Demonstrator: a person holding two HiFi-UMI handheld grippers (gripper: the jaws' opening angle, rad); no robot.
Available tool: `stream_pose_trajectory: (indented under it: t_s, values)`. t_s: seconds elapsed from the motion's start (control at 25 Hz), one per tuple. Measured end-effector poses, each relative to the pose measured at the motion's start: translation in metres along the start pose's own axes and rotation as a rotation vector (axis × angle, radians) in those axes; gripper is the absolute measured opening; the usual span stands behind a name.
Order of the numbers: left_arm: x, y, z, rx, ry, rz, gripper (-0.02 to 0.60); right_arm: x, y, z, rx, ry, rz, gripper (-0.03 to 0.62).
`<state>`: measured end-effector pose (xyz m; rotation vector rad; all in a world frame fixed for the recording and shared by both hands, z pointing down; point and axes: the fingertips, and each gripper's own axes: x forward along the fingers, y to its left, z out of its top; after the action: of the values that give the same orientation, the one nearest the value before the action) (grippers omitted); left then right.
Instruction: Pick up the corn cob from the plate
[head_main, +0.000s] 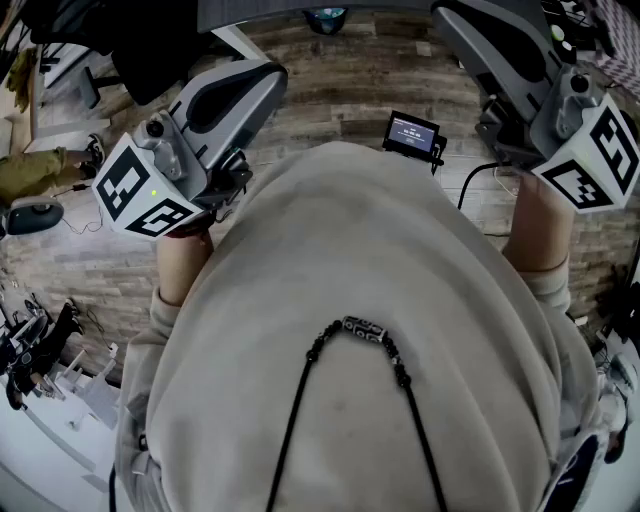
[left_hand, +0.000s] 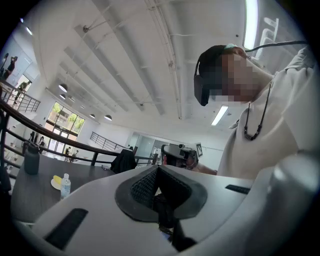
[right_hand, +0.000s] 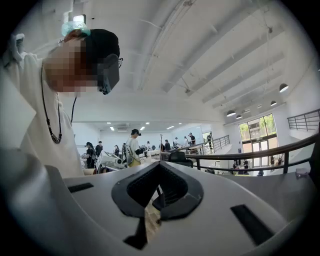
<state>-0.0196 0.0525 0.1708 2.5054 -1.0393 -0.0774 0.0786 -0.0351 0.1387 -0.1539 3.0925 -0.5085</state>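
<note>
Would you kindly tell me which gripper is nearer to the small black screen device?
Right, as far as the head view shows: the right gripper is just above and right of the device, while the left gripper is farther off to its left.

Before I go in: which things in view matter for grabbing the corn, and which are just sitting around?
For the job: corn cob on the plate, on the dark table; left gripper and right gripper, both shut and empty.

Just lying about: water bottle beside the plate; dark tumbler farther left; chair draped with dark cloth.
</note>
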Motion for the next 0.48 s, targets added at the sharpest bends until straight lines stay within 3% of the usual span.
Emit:
stream_pose_trajectory:
  t_s: [0.2, 0.48]
  values:
    - [-0.005, -0.002, 0.022, 0.044, -0.081, 0.053, 0.0, -0.001, 0.007, 0.003, 0.007, -0.015, 0.003, 0.015]
    - [0.008, -0.005, 0.029, 0.013, -0.047, 0.068, 0.0, -0.017, 0.002, 0.003, 0.102, -0.049, 0.015, 0.015]
